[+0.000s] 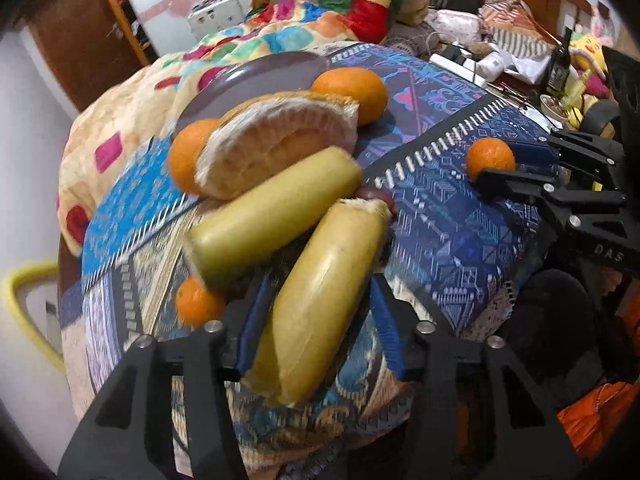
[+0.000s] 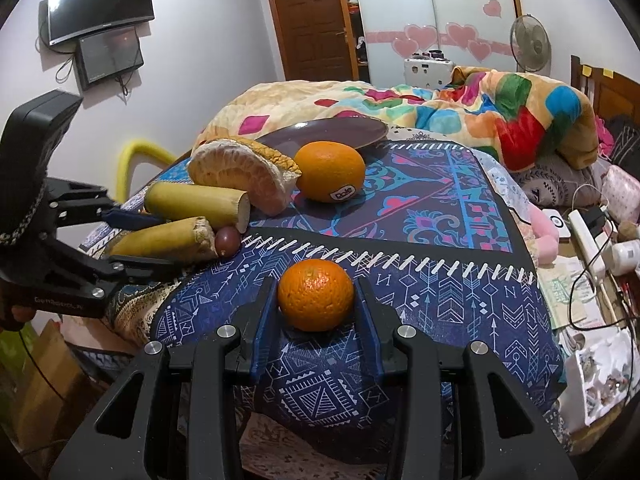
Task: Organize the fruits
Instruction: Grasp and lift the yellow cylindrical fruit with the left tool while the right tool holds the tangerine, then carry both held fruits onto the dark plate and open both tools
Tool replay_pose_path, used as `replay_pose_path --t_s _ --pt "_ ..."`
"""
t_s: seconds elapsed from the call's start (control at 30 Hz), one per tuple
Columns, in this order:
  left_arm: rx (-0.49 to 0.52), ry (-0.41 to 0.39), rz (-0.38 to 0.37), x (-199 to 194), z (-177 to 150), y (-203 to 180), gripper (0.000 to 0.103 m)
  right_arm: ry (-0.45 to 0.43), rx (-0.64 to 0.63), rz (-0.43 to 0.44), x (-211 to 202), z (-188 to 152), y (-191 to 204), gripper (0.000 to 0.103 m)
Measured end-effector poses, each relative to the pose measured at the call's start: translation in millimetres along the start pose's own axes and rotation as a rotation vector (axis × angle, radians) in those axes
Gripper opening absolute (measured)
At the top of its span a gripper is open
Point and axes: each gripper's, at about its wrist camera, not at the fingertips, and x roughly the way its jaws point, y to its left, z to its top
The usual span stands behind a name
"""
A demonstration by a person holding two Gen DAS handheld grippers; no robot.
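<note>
My left gripper [image 1: 318,284] is shut on a yellow-green sugarcane piece [image 1: 316,304], which lies lengthwise between its blue pads on the patterned cloth. A second cane piece [image 1: 276,216] lies just beyond it, beside a peeled pomelo wedge [image 1: 276,148]. Two oranges [image 1: 186,156] [image 1: 352,94] flank the wedge, and a small one [image 1: 198,300] sits at the left. A dark purple plate [image 1: 256,76] lies behind them. My right gripper [image 2: 316,284] is shut on a small orange [image 2: 316,296] resting on the cloth. A dark round fruit [image 2: 227,240] touches the cane ends.
The fruit lies on a blue patterned cloth [image 2: 440,300] over a bed, with a colourful blanket [image 2: 500,120] bunched behind. Cables, a power strip [image 2: 592,240] and papers crowd the right side. A yellow chair frame [image 2: 132,160] stands at the left edge.
</note>
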Motion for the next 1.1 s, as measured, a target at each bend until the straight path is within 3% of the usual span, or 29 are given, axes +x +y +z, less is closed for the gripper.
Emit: replay_pose_path --t_s 0.13,0.33,0.5,0.67,1.1 --pt "-0.082 0.035 -0.028 -7.6 -10.9 11.7 0.044 0.001 -0.012 -0.006 0.1 0.2 0.9 0.036" --pt "-0.040 0.030 -0.013 -1.8 -7.8 3.7 0.043 0.004 -0.009 -0.008 -0.3 1.1 1.5 0.036" --pt "-0.033 0.015 -0.047 6.0 1.8 3.6 0.044 0.010 -0.016 -0.021 -2.6 1.7 2.4 0.036" --pt "-0.029 -0.025 -0.023 1.4 -2.1 -1.3 0.043 0.007 -0.024 -0.034 -6.6 5.2 3.1 0.036" --pt "-0.180 -0.211 -0.036 -62.5 6.9 32.6 0.038 -0.087 -0.074 -0.062 -30.5 40.1 12.4 0.036"
